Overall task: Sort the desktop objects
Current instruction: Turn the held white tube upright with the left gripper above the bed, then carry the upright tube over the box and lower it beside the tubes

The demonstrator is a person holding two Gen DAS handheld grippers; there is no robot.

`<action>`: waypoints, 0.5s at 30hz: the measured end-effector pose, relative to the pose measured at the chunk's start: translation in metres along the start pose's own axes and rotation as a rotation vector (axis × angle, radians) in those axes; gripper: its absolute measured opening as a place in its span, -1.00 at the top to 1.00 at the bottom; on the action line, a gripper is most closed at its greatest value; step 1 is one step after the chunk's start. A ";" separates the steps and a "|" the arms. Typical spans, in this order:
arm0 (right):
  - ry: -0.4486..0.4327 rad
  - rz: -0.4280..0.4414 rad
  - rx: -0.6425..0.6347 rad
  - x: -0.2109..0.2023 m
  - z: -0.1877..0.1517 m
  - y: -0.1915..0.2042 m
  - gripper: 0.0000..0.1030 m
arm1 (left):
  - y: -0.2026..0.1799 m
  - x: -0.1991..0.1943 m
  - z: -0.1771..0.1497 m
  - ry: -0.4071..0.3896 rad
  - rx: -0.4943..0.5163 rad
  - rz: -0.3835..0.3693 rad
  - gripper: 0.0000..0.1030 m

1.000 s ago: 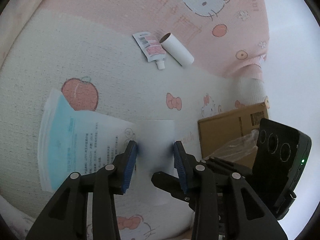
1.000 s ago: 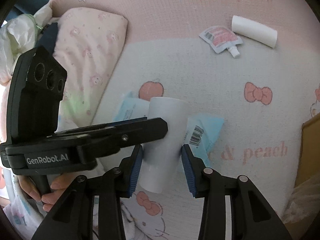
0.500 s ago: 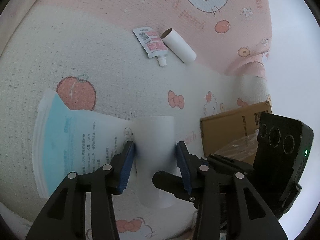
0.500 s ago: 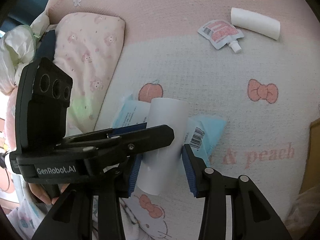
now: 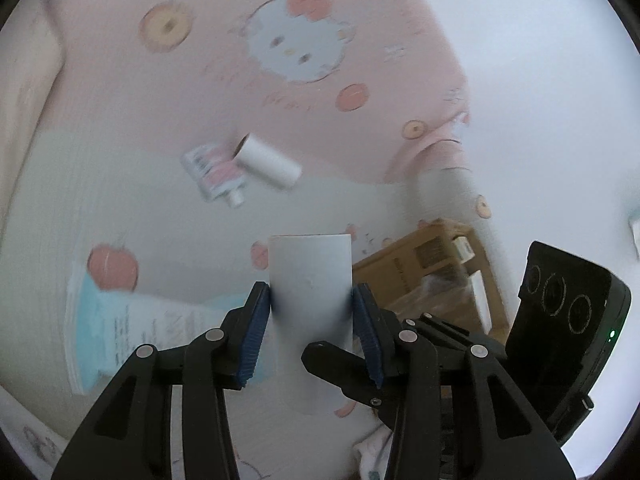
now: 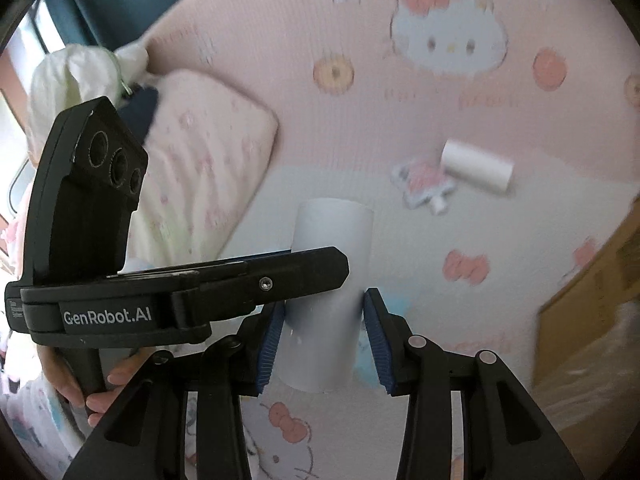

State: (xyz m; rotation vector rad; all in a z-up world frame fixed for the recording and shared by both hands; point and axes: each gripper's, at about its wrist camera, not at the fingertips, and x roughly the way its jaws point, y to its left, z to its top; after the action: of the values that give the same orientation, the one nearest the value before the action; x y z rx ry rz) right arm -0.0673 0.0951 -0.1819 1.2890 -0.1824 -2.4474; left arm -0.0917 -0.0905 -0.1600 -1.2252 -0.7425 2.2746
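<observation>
Between the blue pads of the left claw [image 5: 310,308] sits a white cardboard tube [image 5: 310,272], held up off the bed. The pads touch its sides, though these jaws have just been opening. The right claw [image 6: 324,312] is clamped on the same tube lower down, pinching a slight waist into it.

Beneath the claws lies a face-mask packet [image 5: 132,324]. Off to their right is an open cardboard box [image 5: 424,264]. Well beyond them, a smaller roll [image 5: 268,160] and a spouted pouch [image 5: 216,172] rest on the Hello Kitty blanket [image 5: 120,200].

To my eye the risks are these. The looser left grip may let the tube swing or slip. The right claw's squeeze may crush the thin wall. If the two hands pull unevenly, the tube may twist free and drop short of the box.
</observation>
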 end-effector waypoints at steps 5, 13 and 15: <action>-0.088 -0.011 0.008 -0.038 0.008 -0.006 0.26 | -0.042 -0.009 0.011 -0.039 0.077 -0.012 0.10; -0.190 -0.097 0.001 -0.099 0.022 -0.018 0.26 | -0.109 -0.006 0.029 -0.070 0.192 -0.058 0.09; -0.218 -0.116 0.000 -0.117 0.026 -0.024 0.26 | -0.125 -0.004 0.033 -0.077 0.218 -0.073 0.09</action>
State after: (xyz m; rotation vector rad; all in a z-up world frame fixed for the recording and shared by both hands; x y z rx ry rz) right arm -0.0344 0.1598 -0.0842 1.0568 -0.1679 -2.6850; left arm -0.1012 -0.0066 -0.0619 -1.0004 -0.5397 2.2840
